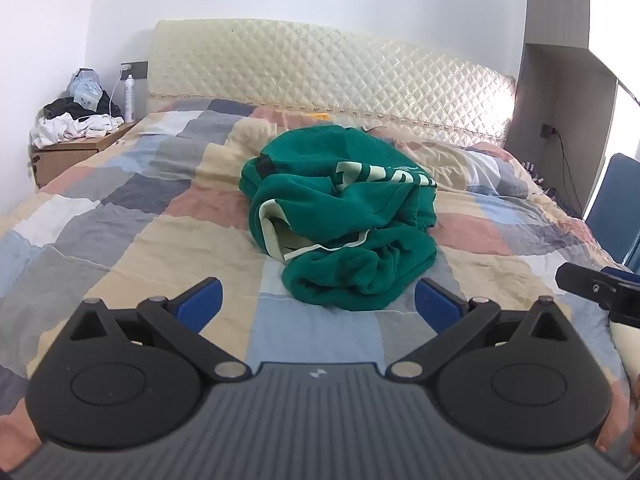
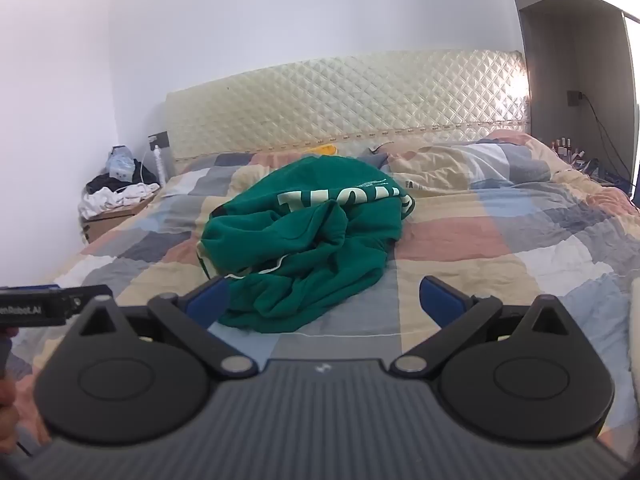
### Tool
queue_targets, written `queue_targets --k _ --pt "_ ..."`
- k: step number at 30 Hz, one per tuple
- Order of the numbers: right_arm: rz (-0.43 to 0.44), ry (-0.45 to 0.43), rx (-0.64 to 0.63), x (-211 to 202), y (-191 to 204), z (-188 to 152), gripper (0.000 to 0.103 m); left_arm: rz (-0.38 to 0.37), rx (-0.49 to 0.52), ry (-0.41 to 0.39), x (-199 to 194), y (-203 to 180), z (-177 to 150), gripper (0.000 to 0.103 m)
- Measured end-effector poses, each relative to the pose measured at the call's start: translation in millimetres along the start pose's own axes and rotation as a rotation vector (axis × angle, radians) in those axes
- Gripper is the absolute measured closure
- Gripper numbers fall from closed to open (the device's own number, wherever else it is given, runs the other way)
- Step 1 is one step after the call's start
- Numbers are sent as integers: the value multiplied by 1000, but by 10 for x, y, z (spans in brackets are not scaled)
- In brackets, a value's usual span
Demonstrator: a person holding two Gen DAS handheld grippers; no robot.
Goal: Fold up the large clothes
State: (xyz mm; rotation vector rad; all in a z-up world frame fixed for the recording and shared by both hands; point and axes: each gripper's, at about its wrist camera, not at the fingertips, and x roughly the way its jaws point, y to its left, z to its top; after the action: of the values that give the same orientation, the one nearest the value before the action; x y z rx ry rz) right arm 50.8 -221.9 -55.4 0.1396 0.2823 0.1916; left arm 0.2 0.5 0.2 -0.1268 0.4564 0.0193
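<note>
A green sweatshirt with pale lettering lies crumpled in a heap in the middle of the bed. My left gripper hovers just short of its near edge, jaws wide open and nothing between the blue pads. In the right wrist view the same green sweatshirt sits ahead and slightly left. My right gripper is open too, its left pad just in front of the garment's near hem, apart from it. The right gripper's body shows at the left view's right edge.
A patchwork quilt covers the bed, with a quilted cream headboard behind. A wooden nightstand piled with clothes stands at the far left. A blue chair and cables sit at the right, beside a grey wall unit.
</note>
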Motion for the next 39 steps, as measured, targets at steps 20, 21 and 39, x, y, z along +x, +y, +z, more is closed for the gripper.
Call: queue_targets --k 20,21,39 --pt "-5 31 -5 22 13 -15 0 7 25 -7 -30 -36 -1 0" --pt "-7 31 -6 23 12 -13 0 6 25 -11 -37 -37 2 0" --pt "-21 37 -7 49 12 -46 0 0 20 -17 -73 -34 -2 0"
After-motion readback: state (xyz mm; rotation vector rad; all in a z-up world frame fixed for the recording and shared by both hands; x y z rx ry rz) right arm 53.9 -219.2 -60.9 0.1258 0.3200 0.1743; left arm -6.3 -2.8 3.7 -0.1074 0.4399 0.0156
